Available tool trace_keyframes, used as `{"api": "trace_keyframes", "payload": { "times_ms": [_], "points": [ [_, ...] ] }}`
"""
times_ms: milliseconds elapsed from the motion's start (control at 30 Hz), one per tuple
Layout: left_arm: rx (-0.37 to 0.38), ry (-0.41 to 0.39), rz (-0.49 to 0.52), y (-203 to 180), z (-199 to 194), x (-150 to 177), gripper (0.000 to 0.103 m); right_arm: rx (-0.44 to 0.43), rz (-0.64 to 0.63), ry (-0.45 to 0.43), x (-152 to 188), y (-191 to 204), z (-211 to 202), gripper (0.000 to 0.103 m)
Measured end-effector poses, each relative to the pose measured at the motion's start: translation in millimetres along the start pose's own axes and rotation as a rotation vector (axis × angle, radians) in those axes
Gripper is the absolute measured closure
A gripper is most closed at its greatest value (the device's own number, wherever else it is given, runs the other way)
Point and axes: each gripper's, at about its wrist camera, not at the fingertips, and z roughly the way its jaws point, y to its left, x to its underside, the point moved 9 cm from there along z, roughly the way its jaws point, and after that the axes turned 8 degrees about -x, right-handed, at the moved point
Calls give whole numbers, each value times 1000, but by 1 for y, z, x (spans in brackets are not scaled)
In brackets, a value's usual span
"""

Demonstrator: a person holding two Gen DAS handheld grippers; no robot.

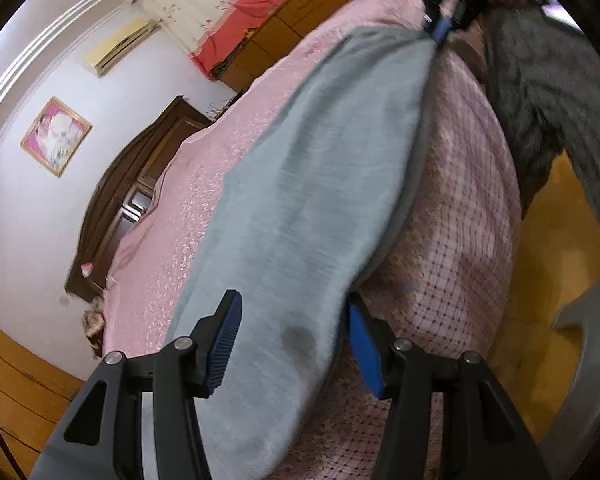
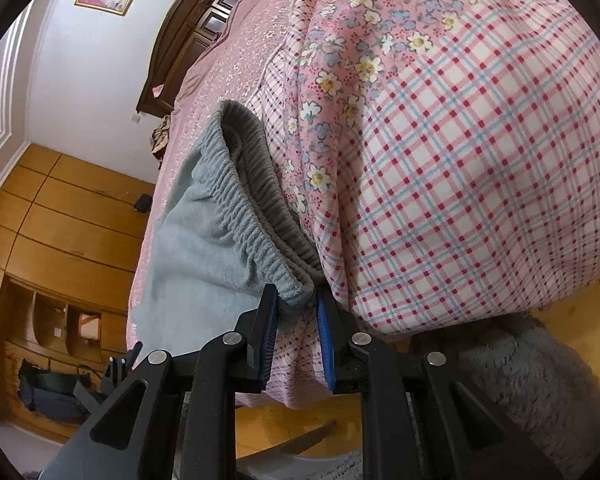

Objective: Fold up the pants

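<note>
Count, both wrist views. One pair of grey pants (image 1: 300,184), one elastic waistband (image 2: 256,216) on it. Two grippers, both mine: my left gripper (image 1: 296,344) and my right gripper (image 2: 298,340), two fingers each, four blue pads in all. One pink bedspread (image 1: 204,184). One checked quilt with a floral border (image 2: 480,184). One framed picture (image 1: 56,136) on the wall. One air conditioner (image 1: 118,46). One dark wooden headboard (image 1: 140,184). One dark bag (image 2: 54,394) in the wooden shelving.
</note>
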Motion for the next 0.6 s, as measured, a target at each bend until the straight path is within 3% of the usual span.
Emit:
{"api": "trace_keyframes", "payload": {
  "times_ms": [100, 433, 600],
  "points": [
    [-2, 3, 33, -9, 1, 3, 46, -2, 1, 2, 1, -1, 0, 84],
    [53, 15, -71, 8, -3, -2, 46, -16, 9, 3, 1, -1, 3, 84],
    [75, 20, -72, 10, -4, -4, 46, -23, 14, 5, 2, -4, 2, 84]
  ]
}}
